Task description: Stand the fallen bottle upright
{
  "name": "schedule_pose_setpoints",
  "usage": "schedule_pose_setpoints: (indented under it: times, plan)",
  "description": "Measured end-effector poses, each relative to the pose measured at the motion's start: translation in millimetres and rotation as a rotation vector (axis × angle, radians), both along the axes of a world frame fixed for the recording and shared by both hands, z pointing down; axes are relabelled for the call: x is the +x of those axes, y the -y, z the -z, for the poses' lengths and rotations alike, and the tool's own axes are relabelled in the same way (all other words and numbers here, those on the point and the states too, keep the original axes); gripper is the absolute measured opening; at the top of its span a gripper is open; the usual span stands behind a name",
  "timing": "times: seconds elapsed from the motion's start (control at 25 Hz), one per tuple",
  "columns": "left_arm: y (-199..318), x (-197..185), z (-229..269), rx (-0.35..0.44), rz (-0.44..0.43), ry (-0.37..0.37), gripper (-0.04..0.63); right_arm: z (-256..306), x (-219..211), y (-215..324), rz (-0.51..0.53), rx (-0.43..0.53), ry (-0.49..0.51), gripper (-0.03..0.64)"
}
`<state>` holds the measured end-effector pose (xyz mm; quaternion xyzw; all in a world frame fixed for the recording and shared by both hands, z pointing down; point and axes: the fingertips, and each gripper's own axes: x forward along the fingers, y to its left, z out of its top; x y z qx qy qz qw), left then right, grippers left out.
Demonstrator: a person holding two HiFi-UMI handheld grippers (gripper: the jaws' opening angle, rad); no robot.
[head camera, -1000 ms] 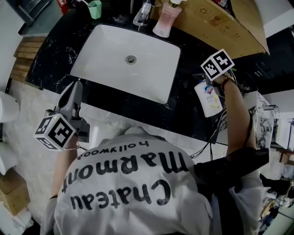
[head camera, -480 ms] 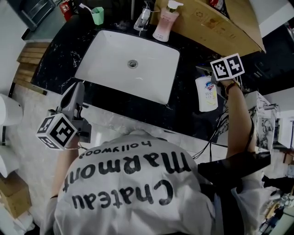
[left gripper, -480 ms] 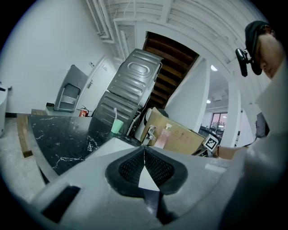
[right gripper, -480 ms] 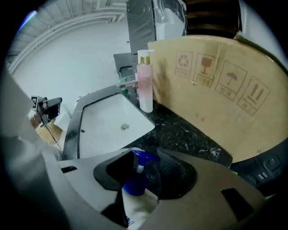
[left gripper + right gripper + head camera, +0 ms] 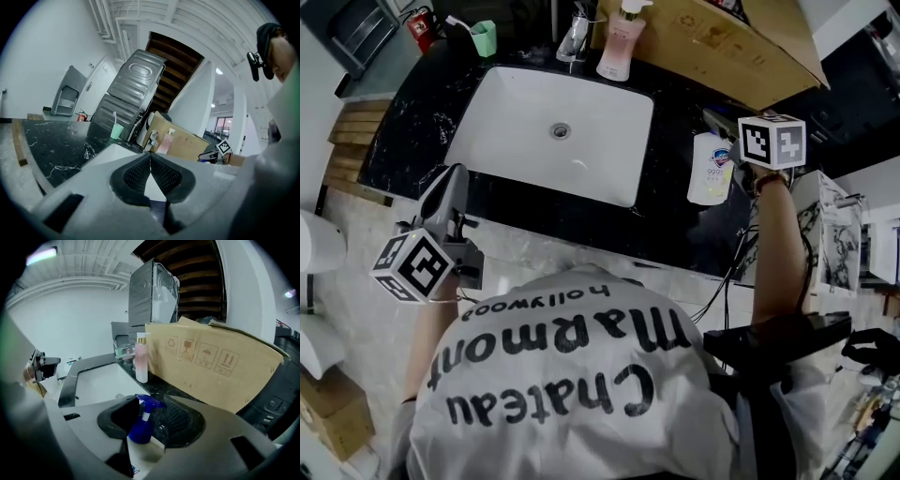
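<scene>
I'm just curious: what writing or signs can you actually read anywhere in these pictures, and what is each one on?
"Chateau Marmont hollywood": on the person's white shirt, upside down in the head view.
Four shipping signs, no words (recycling, fragile glass, umbrella, up arrows): on the cardboard box.
Label on the white bottle: too small and blurred to read.

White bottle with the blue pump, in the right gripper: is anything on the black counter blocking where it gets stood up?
Nothing visible. The right gripper holds the white blue-pump bottle over bare black marble counter right of the white sink; the pink soap dispenser and cardboard box stand further back.
</scene>
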<state>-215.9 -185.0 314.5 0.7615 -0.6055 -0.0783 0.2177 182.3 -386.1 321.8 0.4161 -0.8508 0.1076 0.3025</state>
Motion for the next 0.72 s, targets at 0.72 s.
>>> schedule_pose_setpoints:
  times: [0.72]
  plan:
    - [2, 3, -3, -0.013, -0.02, 0.003, 0.015, 36, 23, -25, -0.169, 0.29, 0.07, 0.166]
